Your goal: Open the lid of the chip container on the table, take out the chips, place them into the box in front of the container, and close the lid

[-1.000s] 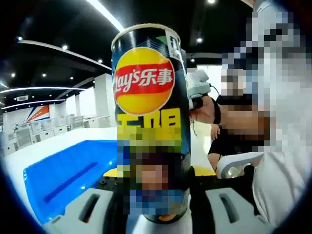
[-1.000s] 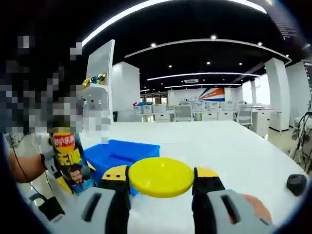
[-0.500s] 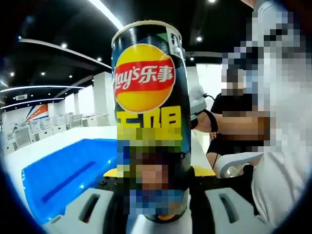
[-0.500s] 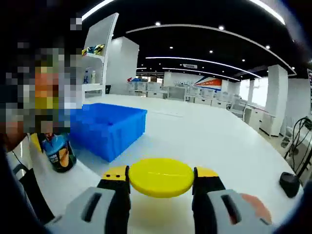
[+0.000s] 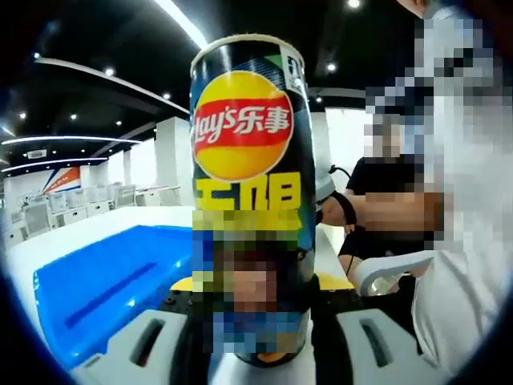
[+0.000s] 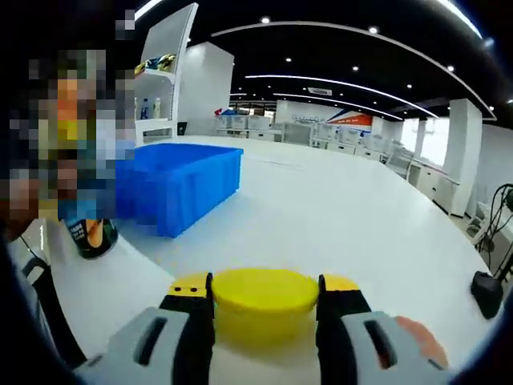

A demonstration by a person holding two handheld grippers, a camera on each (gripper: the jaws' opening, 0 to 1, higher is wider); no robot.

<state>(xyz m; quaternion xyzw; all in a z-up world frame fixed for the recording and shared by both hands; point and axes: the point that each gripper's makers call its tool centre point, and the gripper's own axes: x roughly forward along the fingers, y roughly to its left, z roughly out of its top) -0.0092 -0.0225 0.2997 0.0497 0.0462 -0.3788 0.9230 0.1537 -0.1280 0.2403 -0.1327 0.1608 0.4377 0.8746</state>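
A tall dark Lay's chip container [image 5: 248, 200] with a red and yellow logo stands upright between the jaws of my left gripper [image 5: 252, 321], which is shut on its lower part; its top rim shows no lid. In the right gripper view my right gripper [image 6: 264, 301] is shut on the round yellow lid [image 6: 264, 293], held low over the white table [image 6: 337, 224]. The container's base [image 6: 90, 237] shows at the left of that view, partly under mosaic. The blue box [image 5: 104, 281] lies left of the container and appears in the right gripper view as the blue box [image 6: 172, 184].
A person in a black top [image 5: 385, 208] sits behind the container, and a white sleeve [image 5: 465, 273] fills the right side. A small black object [image 6: 489, 289] rests at the table's right edge. White shelving [image 6: 160, 88] stands behind the box.
The right gripper has dropped lower toward the table with the lid, and its view has tipped down. The left gripper still holds the container, barely shifted.
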